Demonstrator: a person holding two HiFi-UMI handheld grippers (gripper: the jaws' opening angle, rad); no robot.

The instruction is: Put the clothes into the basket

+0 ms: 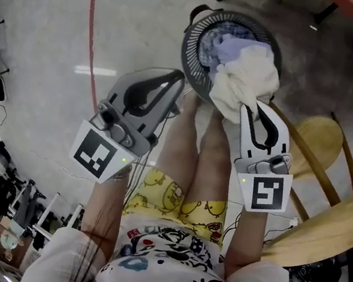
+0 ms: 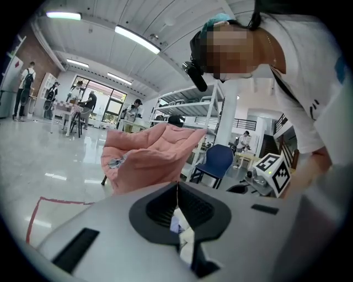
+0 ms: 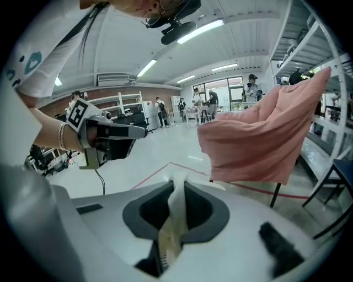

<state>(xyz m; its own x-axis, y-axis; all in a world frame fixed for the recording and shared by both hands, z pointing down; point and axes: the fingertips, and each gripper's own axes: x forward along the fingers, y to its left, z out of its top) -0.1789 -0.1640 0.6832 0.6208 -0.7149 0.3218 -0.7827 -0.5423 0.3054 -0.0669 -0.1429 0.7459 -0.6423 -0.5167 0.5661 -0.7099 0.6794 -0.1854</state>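
Note:
A dark round basket (image 1: 191,46) stands on the floor in front of my knees, holding a blue-lavender garment (image 1: 223,44). A white cloth (image 1: 244,75) lies bunched over its near right side. My right gripper (image 1: 248,105) is shut on that cloth's near edge, and the fabric shows pinched between the pads in the right gripper view (image 3: 177,193). My left gripper (image 1: 180,81) is at the basket's near left rim, its jaws together (image 2: 177,193). White and blue fabric shows through the slot behind its pads; I cannot tell whether it is gripped.
A round wooden stool (image 1: 318,137) and a wooden tabletop edge (image 1: 344,219) stand close on the right. A red line (image 1: 93,16) runs along the floor at the left. A pink padded chair (image 2: 149,157) and a blue chair (image 2: 218,160) stand further off.

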